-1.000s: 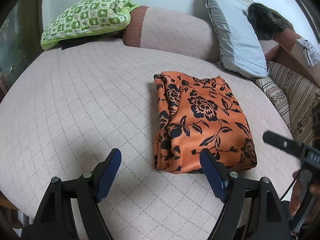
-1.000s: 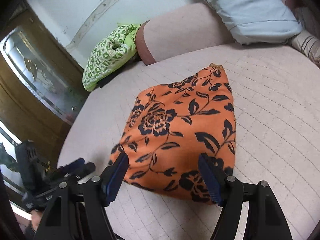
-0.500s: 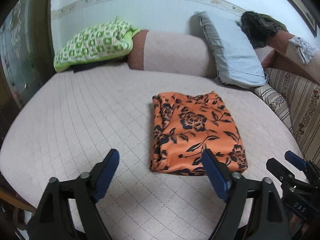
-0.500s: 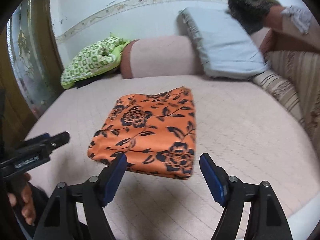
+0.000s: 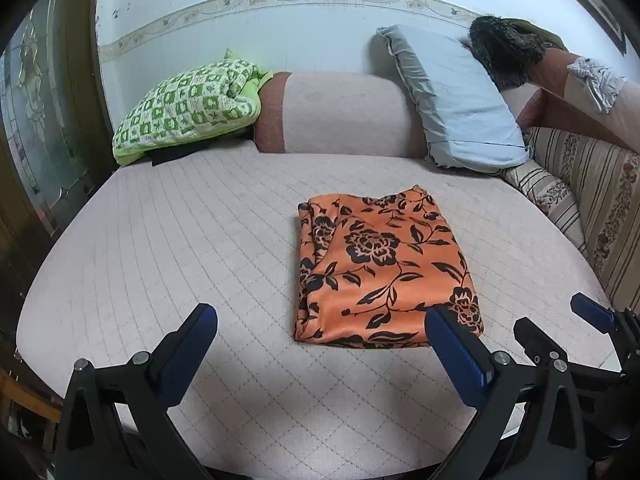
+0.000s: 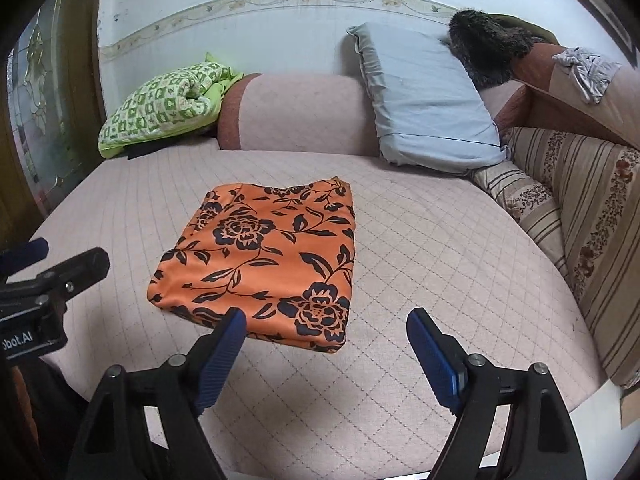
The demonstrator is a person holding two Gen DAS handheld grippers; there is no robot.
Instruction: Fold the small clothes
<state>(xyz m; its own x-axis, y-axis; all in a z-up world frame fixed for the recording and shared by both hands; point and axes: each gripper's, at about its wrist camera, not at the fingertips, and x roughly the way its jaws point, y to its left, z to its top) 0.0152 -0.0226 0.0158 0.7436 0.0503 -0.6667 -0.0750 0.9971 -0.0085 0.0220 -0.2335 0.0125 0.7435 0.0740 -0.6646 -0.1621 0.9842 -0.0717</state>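
A: Where's the cloth?
B: Orange floral garment [image 5: 380,268], folded flat, mid-frame on the quilted pink bed [image 5: 180,248], centre-right in left-wrist view.
A: Grippers?
B: Left gripper [image 5: 320,332] at bottom edge, jaws opening, nothing btwn. Right gripper [image 6: 324,332] same, opening, empty; cloth's near edge just above its left finger.

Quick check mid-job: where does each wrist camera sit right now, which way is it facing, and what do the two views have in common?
Left wrist: behind the left gripper, jaws opening and empty, looking down across the bed at the folded orange floral cloth; the right gripper shows at the right edge.
Right wrist: behind the right gripper, jaws opening and empty, same direction; the left gripper shows at the left edge.
Shared: the cloth, the green checked quilt, the blue pillow.
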